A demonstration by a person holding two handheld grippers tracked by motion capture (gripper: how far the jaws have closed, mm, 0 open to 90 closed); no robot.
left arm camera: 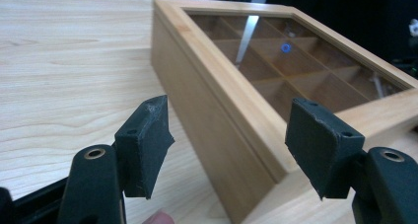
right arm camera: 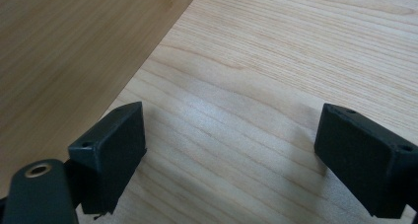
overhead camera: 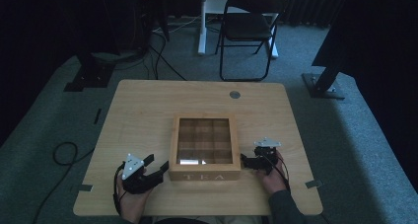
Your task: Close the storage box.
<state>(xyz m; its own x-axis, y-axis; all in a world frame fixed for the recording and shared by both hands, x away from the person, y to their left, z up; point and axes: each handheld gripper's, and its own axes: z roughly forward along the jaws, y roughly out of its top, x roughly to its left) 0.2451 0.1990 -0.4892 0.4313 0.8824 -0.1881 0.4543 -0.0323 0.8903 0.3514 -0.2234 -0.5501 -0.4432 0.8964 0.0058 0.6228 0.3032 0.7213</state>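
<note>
Wooden table (overhead camera: 148, 110); box (overhead camera: 204, 176) marked "TEA"; both grippers' fingers (left arm camera: 143, 145) apart.

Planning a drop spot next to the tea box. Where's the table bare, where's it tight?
Bare: the light wooden table left of the square wooden glass-lidded tea box, the far strip up to the round grey grommet, and the right edge. Tight: the near corners of the box, where the left gripper and right gripper sit open.
</note>
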